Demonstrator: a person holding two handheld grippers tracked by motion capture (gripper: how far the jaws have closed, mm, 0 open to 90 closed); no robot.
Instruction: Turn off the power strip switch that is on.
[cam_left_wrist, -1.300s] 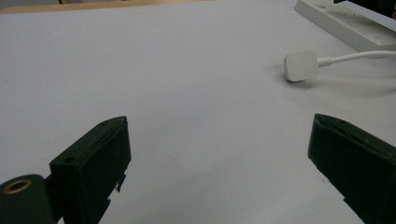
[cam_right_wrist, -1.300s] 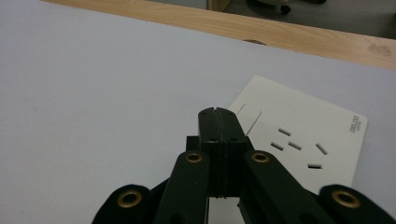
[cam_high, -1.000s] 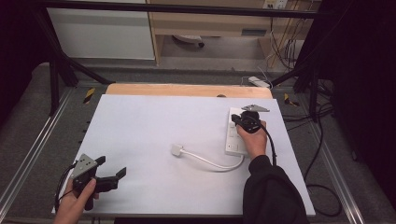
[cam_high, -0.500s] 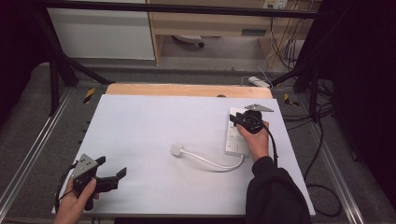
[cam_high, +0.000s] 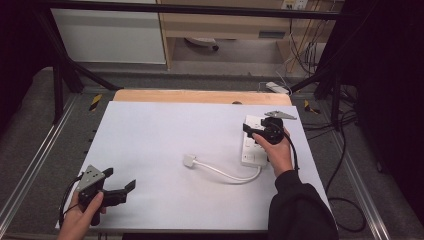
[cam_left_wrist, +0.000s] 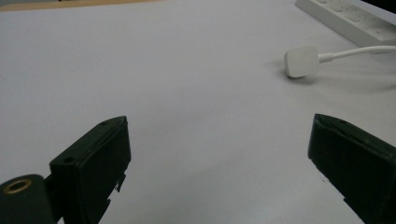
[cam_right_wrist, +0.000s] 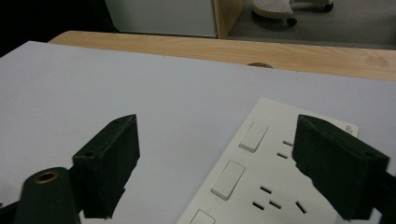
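A white power strip (cam_high: 248, 150) lies on the white table top (cam_high: 165, 135) at the right. Its white cable (cam_high: 225, 173) curls left to a loose white plug (cam_high: 189, 160). My right gripper (cam_high: 251, 131) hovers over the strip's far end; its jaws have just been opening and press on nothing. In the right gripper view the strip (cam_right_wrist: 261, 186), with its switches and sockets, lies under the open right gripper (cam_right_wrist: 215, 126). My left gripper (cam_high: 120, 179) rests open near the front left corner. The left gripper view shows the left gripper (cam_left_wrist: 219, 154) aimed at the plug (cam_left_wrist: 302, 61), far off.
A wooden board (cam_high: 200, 96) borders the table's far edge. Metal rails run along both sides. Dark cables (cam_high: 345, 125) and another white strip (cam_high: 277, 87) lie on the floor at the right. A white cabinet (cam_high: 110, 35) stands beyond the table.
The right gripper's jaws stand wider apart over the power strip than a second ago. The left hand has kept still.
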